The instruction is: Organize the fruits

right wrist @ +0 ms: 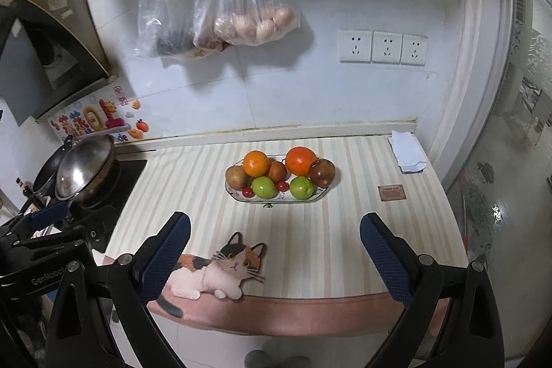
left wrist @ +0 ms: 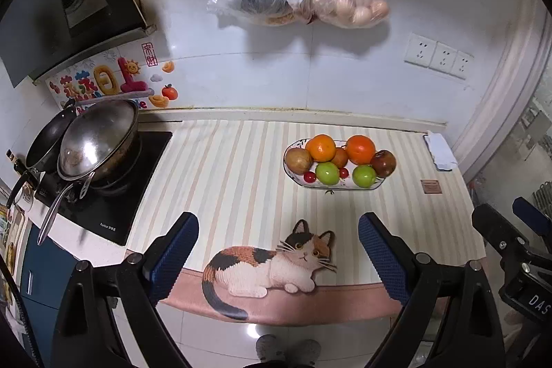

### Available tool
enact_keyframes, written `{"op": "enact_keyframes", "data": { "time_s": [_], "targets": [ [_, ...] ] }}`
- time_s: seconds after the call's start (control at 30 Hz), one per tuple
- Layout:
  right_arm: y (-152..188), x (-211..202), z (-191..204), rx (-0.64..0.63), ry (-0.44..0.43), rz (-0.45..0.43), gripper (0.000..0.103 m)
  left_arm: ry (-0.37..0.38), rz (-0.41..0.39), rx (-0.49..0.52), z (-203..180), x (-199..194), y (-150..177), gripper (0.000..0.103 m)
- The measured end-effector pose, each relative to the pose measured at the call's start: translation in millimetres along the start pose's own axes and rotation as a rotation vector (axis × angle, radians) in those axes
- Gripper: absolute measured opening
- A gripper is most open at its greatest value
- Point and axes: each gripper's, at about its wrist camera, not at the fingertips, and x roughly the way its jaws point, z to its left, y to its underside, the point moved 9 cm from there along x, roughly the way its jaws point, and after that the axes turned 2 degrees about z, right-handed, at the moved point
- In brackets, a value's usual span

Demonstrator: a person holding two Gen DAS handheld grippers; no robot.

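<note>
A white oval plate [left wrist: 345,187] [right wrist: 276,199] stands toward the back of the striped counter mat. It holds two oranges [left wrist: 321,147] [right wrist: 256,163], two green apples [left wrist: 327,173] [right wrist: 264,187], a brown kiwi-like fruit [left wrist: 297,160] [right wrist: 236,177], a dark red apple [left wrist: 383,163] [right wrist: 322,172] and small red cherry tomatoes [left wrist: 309,176] [right wrist: 247,192]. My left gripper [left wrist: 277,223] hangs open over the mat's front, well short of the plate. Beside it, my right gripper [right wrist: 275,219] is also open and holds nothing.
A black cooktop [left wrist: 138,195] with a lidded pan and a dark wok sits at the left. A cat picture [left wrist: 269,261] marks the mat's front edge. Bags of eggs [right wrist: 255,23] hang on the wall. A folded cloth [right wrist: 407,154] lies back right.
</note>
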Motion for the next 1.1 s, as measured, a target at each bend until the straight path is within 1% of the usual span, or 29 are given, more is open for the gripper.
{"op": "enact_keyframes", "data": {
  "time_s": [0.1, 0.17, 0.33, 0.57, 0.93, 1.0, 1.1],
  "targets": [
    [-5.7, 22.1, -3.9, 0.011, -0.006, 0.032, 0.101, -0.011, 0.010, 0.006, -1.6, 13.5, -6.3, 0.095],
    [-8.2, 36.7, -8.8, 0.012, 0.006, 0.051, 0.101, -0.008, 0.024, 0.008, -3.5, 21.9, -8.9, 0.095],
    [-7.6, 55.9, -18.9, 0.028, 0.009, 0.086, 0.101, -0.016, 0.049, 0.018, -4.6, 37.2, -9.2, 0.095],
    [-5.0, 63.3, -24.5, 0.024, 0.020, 0.100, 0.101, -0.012, 0.073, 0.029, -6.4, 45.7, -3.8, 0.095],
    [4.3, 69.7, -25.1, 0.030, 0.025, 0.121, 0.101, -0.024, 0.073, 0.029, -1.5, 48.2, -1.6, 0.095],
    [4.2, 69.9, -24.9, 0.029, 0.023, 0.120, 0.101, -0.030, 0.071, 0.028, 0.8, 48.6, -1.3, 0.099],
    [4.9, 69.4, -24.2, 0.024, 0.028, 0.116, 0.101, -0.032, 0.072, 0.022, 3.0, 48.7, 0.1, 0.099]
  ]
}}
